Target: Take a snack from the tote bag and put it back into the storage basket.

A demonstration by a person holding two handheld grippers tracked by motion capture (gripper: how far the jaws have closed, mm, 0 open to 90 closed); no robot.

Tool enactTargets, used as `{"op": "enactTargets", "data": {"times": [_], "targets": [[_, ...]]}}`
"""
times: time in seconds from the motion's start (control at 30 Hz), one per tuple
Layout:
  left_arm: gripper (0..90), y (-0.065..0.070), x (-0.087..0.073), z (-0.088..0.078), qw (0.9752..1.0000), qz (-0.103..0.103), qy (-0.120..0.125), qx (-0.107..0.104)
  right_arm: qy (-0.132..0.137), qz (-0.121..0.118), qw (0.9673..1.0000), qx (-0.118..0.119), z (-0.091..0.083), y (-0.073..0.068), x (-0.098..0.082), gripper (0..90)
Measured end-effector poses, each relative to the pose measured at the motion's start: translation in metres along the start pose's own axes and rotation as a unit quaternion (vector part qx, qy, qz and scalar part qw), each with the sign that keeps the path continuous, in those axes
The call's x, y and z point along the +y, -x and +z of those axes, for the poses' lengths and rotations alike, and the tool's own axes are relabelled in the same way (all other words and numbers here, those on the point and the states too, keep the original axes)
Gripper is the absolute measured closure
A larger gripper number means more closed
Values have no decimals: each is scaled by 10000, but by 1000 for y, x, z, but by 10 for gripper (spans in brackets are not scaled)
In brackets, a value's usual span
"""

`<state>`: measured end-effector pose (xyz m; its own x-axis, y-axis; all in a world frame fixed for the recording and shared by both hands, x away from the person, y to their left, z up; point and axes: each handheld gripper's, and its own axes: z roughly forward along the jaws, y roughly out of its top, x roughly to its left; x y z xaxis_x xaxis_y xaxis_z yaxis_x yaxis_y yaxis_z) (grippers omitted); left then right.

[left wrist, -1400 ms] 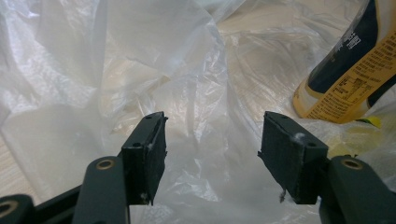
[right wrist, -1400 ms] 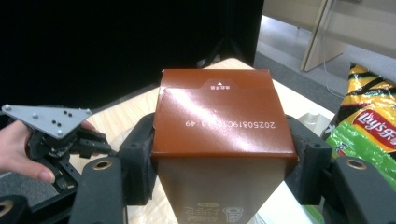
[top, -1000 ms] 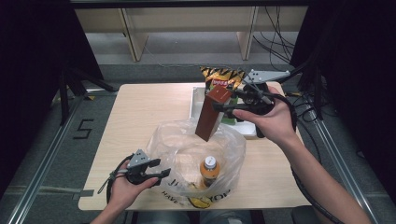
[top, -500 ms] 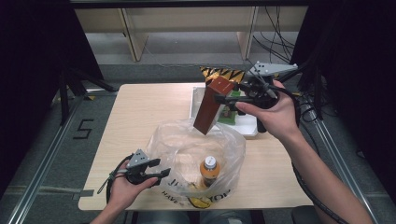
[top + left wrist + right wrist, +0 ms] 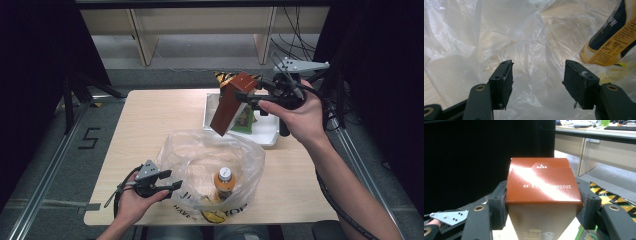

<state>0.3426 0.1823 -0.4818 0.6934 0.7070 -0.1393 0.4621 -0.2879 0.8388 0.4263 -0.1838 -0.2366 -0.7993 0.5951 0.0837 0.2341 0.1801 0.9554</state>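
High view: the right gripper [image 5: 248,96] holds a brown carton [image 5: 230,104] tilted in the air over the far side of a wooden table [image 5: 150,120], its lower end above the rim of a clear plastic bag [image 5: 200,150] and in front of a white tray [image 5: 267,132]. A green packet [image 5: 244,120] lies in the tray, and a yellow-and-black packet [image 5: 225,77] shows behind the carton. An orange-capped bottle [image 5: 224,182] stands in the bag. The left gripper [image 5: 170,186] sits at the bag's near left edge, close to the table's front.

Left gripper view: the two black jaws stand wide apart with crumpled bag film [image 5: 529,32] between and beyond them; whether either pad pinches the film cannot be told. The bottle [image 5: 610,37] appears at upper right through the plastic, its yellow-and-navy label readable as print, a detail lost from above.

Right gripper view: both pads press the sides of the carton [image 5: 541,182] just below its folded top, where a printed date line runs upside down. A strip of the yellow-and-black packet [image 5: 609,193] and a corner of the green packet [image 5: 586,235] show at lower right, with a desk [image 5: 599,135] behind.
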Motion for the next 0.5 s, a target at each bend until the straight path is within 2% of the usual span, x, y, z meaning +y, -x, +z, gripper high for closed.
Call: {"op": "enactTargets", "data": {"times": [0.07, 0.1, 0.3, 0.5], "targets": [[398, 0, 0, 0, 10000, 0, 6, 0, 6, 81, 10000, -40, -2, 0, 2, 392], [399, 0, 0, 0, 10000, 2, 6, 1, 43, 26, 10000, -73, -3, 1, 3, 392], [398, 1, 0, 0, 10000, -32, 10, 33, 41, 136, 9997, -213, -6, 7, 5, 392], [399, 0, 0, 0, 10000, -17, 10, 22, 64, 113, 9986, -503, -6, 16, 3, 392]]}}
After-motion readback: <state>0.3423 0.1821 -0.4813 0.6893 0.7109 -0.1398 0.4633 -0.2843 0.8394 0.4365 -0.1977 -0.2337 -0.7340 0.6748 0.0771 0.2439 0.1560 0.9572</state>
